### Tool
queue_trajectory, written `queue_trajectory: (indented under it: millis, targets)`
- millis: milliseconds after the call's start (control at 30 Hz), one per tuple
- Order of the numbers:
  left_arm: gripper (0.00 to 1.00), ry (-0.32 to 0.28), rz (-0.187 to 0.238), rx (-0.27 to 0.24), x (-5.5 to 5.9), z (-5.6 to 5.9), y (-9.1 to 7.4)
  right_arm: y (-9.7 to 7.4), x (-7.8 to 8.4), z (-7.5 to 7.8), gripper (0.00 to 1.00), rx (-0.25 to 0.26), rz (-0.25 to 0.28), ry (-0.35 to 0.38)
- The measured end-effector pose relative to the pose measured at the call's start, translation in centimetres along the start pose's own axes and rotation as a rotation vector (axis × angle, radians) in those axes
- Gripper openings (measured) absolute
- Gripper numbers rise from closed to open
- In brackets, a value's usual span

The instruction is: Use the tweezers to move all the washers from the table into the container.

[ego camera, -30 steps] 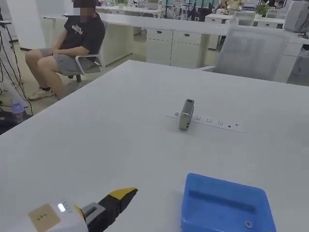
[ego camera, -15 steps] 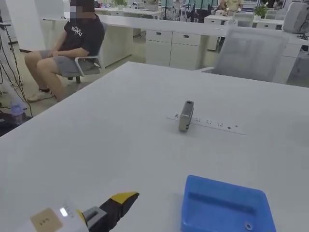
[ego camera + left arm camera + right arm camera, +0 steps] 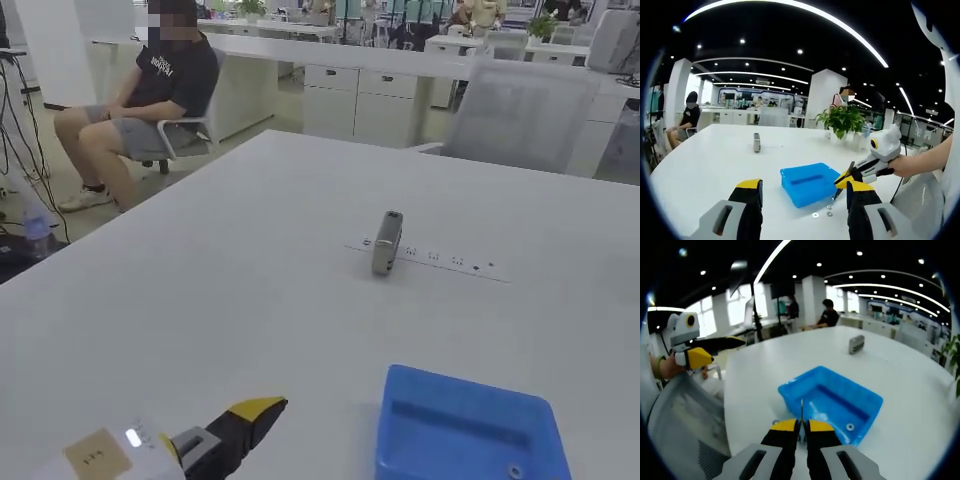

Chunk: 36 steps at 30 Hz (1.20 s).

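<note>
Blue rectangular container (image 3: 790,388) holds round metal washer (image 3: 850,427); right gripper (image 3: 801,424) pinches thin tweezers (image 3: 801,409).

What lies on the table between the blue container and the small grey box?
Only bare white table between the blue container and the grey box, apart from small marks beside the box; the head view shows this.

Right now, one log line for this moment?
left gripper: open, empty | right gripper: shut on tweezers | blue container: one washer inside | loose washers: on table beside container
</note>
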State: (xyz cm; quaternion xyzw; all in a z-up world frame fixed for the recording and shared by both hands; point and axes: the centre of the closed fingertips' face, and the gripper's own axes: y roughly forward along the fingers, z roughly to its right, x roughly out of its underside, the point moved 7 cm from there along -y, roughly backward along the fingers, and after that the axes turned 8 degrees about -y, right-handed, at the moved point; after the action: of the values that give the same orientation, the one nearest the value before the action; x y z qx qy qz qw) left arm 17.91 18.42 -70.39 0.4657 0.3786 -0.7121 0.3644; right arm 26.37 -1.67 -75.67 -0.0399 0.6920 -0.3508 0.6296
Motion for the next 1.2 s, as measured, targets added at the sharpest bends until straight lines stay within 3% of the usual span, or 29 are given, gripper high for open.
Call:
queue_trajectory:
  millis: [200,400,700,867,1200]
  targets:
    - [0.68,0.001,0.004,0.002,-0.1,0.0,0.0,-1.5,-1.6,0.5,0.03,0.002,0.042,0.014]
    - [0.68,-0.001,0.010,0.001,-0.1,0.0,-0.1,-2.6,-3.0,0.9,0.03,-0.017,0.109,0.079]
    - [0.68,0.000,0.008,0.004,-0.1,0.0,-0.1,-2.3,-4.1,2.4,0.03,0.012,0.148,0.120]
    - [0.68,0.001,0.007,0.003,-0.1,0.0,-0.1,-0.8,-3.8,3.9,0.03,0.038,0.120,0.151]
    - [0.67,0.000,0.003,0.002,0.0,-0.1,-0.1,1.9,-2.3,5.8,0.03,0.040,0.042,0.162]
